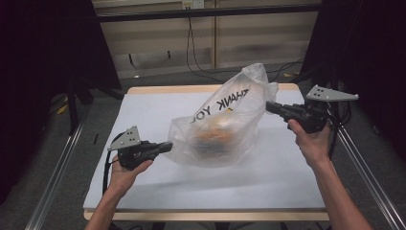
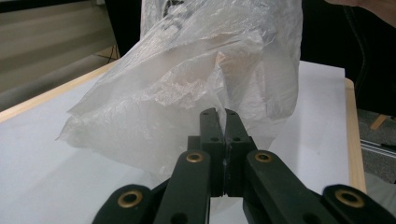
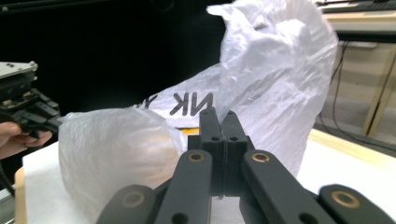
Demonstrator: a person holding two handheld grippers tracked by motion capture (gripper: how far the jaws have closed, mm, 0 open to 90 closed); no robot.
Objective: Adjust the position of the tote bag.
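Under both my grippers lies the white table [image 1: 268, 177]. Between them sits the clear plastic bag [image 1: 225, 124], something orange inside. My left gripper [image 1: 165, 146] pinches its near corner, jaws closed; my right gripper [image 1: 271, 107] clamps its raised far edge.

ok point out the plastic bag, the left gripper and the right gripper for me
plastic bag [image 1: 225, 127], high view, on its bulging middle over the orange contents
left gripper [image 1: 167, 146], high view, at its finger ends by the bag's edge
right gripper [image 1: 269, 106], high view, at its finger ends by the bag's upper part
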